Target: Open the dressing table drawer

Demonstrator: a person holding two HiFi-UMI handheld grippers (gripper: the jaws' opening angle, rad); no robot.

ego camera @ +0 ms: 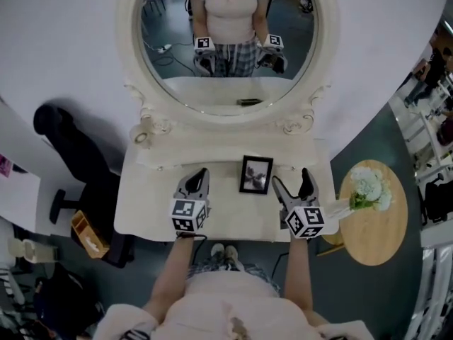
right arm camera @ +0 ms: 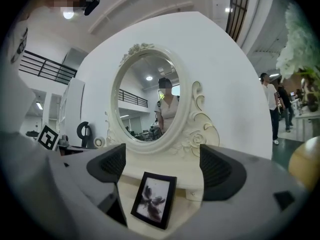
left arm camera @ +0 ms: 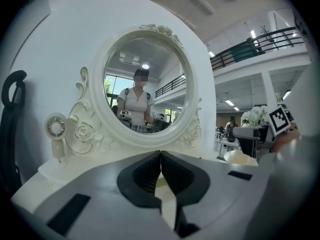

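Forearms stretch out from the bottom of the head view, and both tools hang side by side over the table top. The left gripper is pinched to a slit. The right gripper stands wide with nothing in it. A frame is propped between them, backed against the tier under the mirror. Flowers sit on a side table, well apart to the right. And the drawer? My guess is the small front with a knob on that tier, just right of the frame, but I can't be sure. Any drawer below the front edge is hidden by the top.

Over to the left gripper view: the jaws meet tip to tip, nothing between them, aimed at the mirror's carved base. It looks parked, out of the way.

Now the right gripper view: the jaws are spread wide. The frame shows low between them but sits ahead of the jaws, not gripped. The knobbed front peeks out just right of it. That wide stance looks like readiness to close on the knob. No drawer is open yet.
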